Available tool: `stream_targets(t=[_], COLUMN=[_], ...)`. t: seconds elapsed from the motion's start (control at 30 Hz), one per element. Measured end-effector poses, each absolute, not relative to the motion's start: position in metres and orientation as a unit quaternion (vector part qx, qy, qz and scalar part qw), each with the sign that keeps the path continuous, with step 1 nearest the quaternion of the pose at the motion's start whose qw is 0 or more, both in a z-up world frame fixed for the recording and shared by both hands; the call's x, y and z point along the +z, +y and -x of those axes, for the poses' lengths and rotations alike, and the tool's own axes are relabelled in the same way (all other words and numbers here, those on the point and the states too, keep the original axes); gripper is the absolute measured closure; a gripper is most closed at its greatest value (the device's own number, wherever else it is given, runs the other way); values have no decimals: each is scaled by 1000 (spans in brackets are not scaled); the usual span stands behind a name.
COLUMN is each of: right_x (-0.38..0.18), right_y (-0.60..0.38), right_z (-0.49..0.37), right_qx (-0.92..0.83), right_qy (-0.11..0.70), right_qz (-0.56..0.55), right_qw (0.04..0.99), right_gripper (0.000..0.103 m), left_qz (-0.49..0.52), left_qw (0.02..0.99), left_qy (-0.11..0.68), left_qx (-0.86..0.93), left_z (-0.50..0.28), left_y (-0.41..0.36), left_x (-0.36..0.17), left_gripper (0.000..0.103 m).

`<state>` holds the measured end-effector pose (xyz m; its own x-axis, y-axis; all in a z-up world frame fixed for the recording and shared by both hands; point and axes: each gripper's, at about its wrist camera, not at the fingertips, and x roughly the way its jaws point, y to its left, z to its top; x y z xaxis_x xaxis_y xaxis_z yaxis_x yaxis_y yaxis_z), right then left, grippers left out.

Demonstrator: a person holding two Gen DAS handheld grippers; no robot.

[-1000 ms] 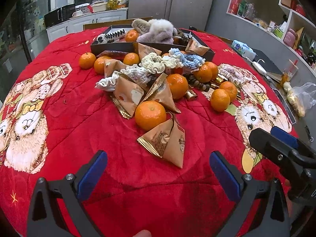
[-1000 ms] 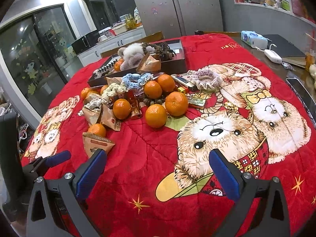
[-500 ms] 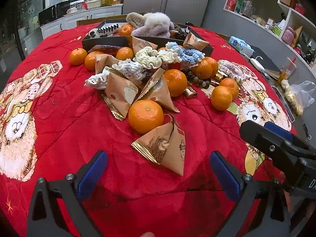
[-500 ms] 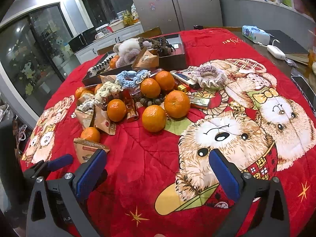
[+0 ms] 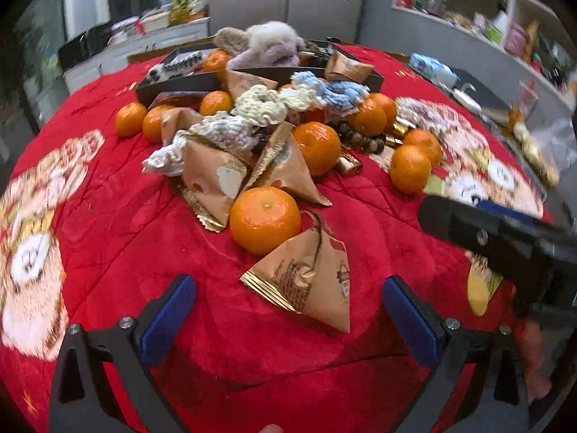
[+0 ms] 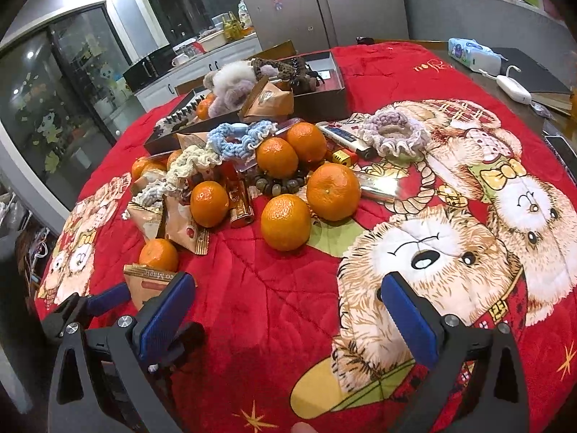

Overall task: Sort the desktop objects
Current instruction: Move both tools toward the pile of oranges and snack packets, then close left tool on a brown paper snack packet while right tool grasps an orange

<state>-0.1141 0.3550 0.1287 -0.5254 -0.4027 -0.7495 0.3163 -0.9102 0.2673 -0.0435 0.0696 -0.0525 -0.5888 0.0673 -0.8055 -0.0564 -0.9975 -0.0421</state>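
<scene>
A pile of desktop objects lies on a red bear-print cloth. My left gripper is open and empty, with a tan triangular snack packet just ahead between its fingers. An orange sits behind the packet. My right gripper is open and empty over bare cloth, short of two oranges. The right gripper's finger shows at the right of the left wrist view. The left gripper's finger shows low on the left of the right wrist view.
A dark divided tray at the far side holds fluffy scrunchies, a packet and an orange. Knitted scrunchies, more packets, a bead bracelet and lighters lie in the pile. The table edge is close on the right.
Both grippers have moved forward toward the pile. The snack packet and oranges now appear larger and closer. Both stay open.
</scene>
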Motion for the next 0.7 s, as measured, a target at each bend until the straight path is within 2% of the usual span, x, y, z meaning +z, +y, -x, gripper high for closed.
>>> stream_targets(t=[0.07,0.7], right_x=[128,117], right_y=[353,342], right_z=[116,140], right_qx=[-872,-869], right_qy=[-50,-48], right_qz=[-441,-440], right_qw=[207,223], right_gripper=[0,0], left_qz=[452,449], left_qw=[35,41], left_qy=[15,4], left_qx=[891,893], left_z=[43,50], left_y=[75,75], left_x=[-54,-55], left_gripper=[0,0])
